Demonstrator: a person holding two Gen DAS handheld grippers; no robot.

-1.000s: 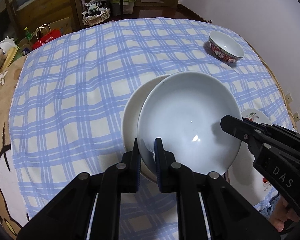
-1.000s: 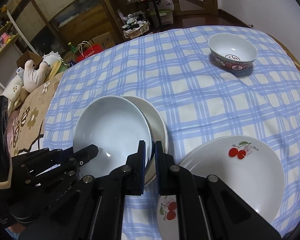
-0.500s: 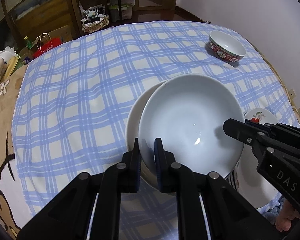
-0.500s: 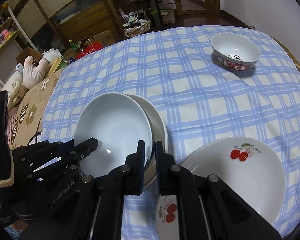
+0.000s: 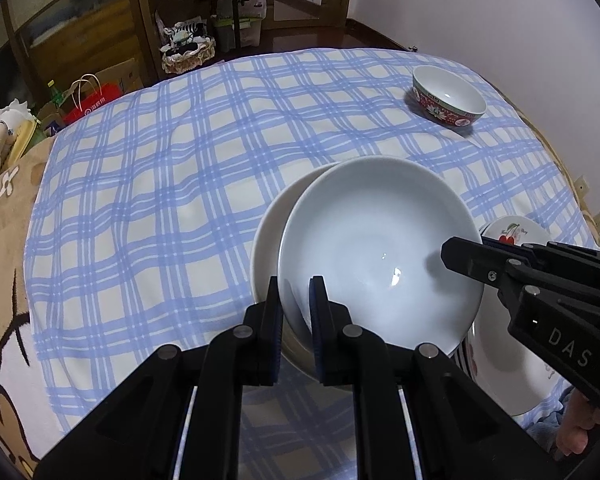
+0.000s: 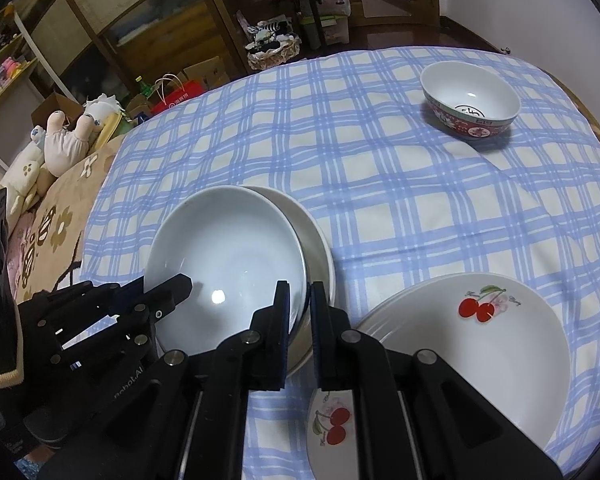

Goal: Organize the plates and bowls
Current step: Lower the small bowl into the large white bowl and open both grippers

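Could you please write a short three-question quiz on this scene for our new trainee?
1. True or false: both grippers clamp the rim of the same white bowl.
2. What fruit is printed on the plates beside the right gripper?
A. cherries B. lemons C. grapes
3. Fill in: the red patterned bowl stands alone at the ____ side of the checked tablecloth.

Key: 1 true, the left gripper near edge, the right one the opposite edge; 2 A; 3 far.

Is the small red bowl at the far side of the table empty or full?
Empty. The right wrist view looks into the red bowl: its white inside is bare, with only a printed mark on the bottom.
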